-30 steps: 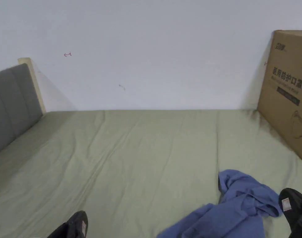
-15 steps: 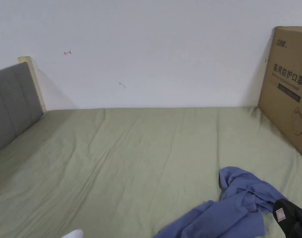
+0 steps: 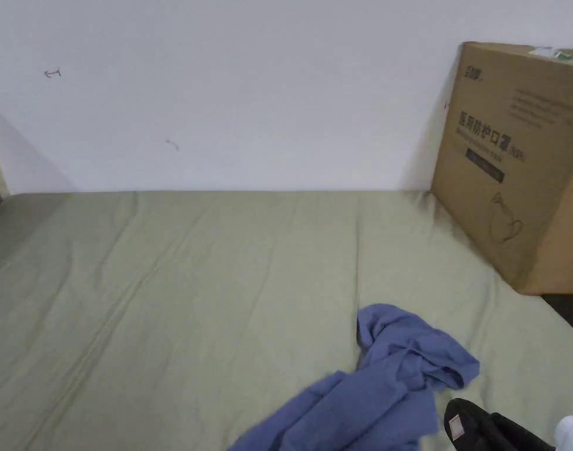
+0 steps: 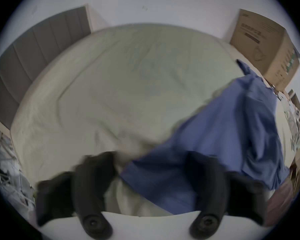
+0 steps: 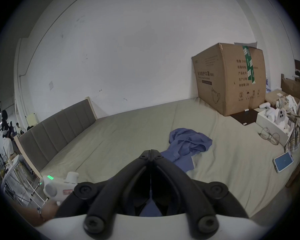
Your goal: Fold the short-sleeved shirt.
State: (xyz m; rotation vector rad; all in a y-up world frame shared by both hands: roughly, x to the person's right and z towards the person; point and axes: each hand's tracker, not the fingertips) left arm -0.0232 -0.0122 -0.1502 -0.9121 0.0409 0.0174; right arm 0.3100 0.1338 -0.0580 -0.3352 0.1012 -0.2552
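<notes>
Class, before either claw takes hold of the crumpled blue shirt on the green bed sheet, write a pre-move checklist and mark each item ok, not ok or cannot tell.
1. Crumpled blue short-sleeved shirt spread flat: not ok, bunched.
2. Left claw open: ok, jaws apart over the shirt's edge.
3. Right claw ready to grasp: not ok, jaws closed together with nothing between the tips.
4. Room on the green bed sheet for spreading: ok, bare stretch left of the shirt.
5. Brown cardboard box apart from the shirt: ok.
6. Sleeves located: cannot tell, hidden in folds.

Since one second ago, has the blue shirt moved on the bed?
No. The blue shirt keeps its place against the cardboard box; only the camera turned right.
</notes>
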